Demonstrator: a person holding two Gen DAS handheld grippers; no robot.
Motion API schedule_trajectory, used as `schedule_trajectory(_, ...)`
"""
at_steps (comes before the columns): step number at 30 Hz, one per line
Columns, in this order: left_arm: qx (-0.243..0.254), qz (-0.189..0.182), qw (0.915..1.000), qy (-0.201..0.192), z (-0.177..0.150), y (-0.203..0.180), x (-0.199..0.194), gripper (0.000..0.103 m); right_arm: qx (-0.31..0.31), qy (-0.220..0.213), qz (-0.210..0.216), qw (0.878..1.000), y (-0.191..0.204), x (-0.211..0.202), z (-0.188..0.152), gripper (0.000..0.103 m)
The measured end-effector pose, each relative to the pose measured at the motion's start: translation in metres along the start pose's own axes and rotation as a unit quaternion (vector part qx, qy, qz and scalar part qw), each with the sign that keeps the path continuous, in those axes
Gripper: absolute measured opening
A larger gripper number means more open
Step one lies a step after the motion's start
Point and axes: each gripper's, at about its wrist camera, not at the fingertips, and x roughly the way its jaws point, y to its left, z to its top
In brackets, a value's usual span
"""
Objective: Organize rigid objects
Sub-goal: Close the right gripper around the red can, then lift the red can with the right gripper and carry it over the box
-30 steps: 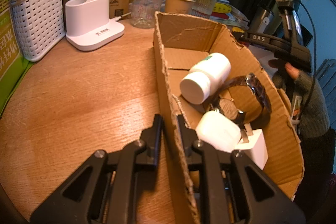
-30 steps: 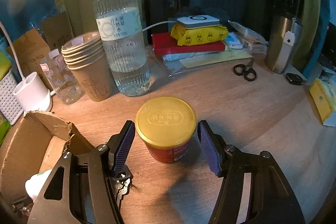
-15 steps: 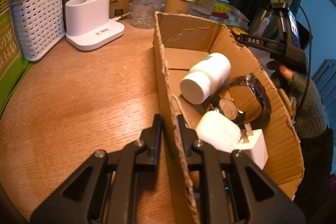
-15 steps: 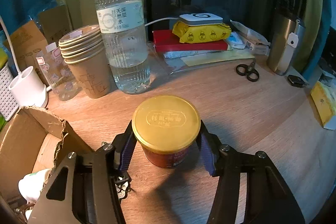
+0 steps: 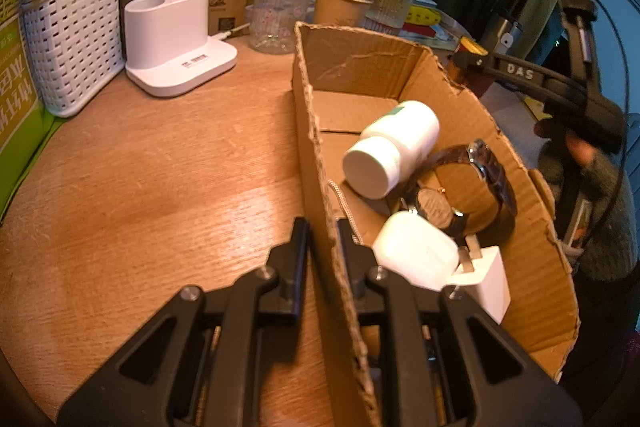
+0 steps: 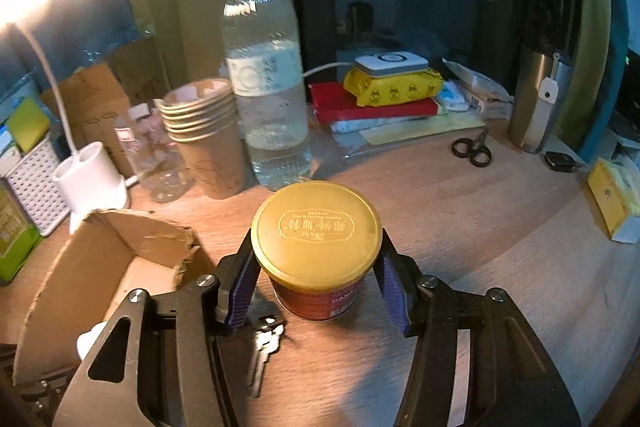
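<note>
My left gripper [image 5: 322, 227] is shut on the near side wall of the open cardboard box [image 5: 360, 59], one finger inside and one outside. In the box lie a white pill bottle [image 5: 390, 151], a wristwatch [image 5: 472, 187], a white rounded case [image 5: 416, 255] and a white plug charger [image 5: 484, 283]. My right gripper [image 6: 316, 263] is shut on a red can with a gold lid [image 6: 316, 231], its blue pads [image 6: 240, 279] pressed on both sides. The can hangs just above the wooden table, right of the box [image 6: 120, 239]. A key [image 6: 264, 347] lies under the right gripper.
Behind the can stand a water bottle [image 6: 272, 107] and stacked paper cups [image 6: 208, 139]. A white lamp base [image 5: 176, 43] and a white basket [image 5: 76, 35] sit left of the box. Scissors [image 6: 472, 151], a steel flask [image 6: 540, 99] and a yellow box [image 6: 616, 199] lie on the right.
The right gripper's pads closed onto the can, then it rose off the table and shifted toward the box. The left gripper and the box stayed still.
</note>
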Motion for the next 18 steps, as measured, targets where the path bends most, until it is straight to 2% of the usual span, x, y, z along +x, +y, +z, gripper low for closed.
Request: schedule_trajectory(18, 0.000, 0.000, 1.0000, 0.000, 0.000, 0.000, 0.000, 0.015, -0.037, -0.053, 0.046, 0.997, 0.041, -0.049, 0.009, 0.057)
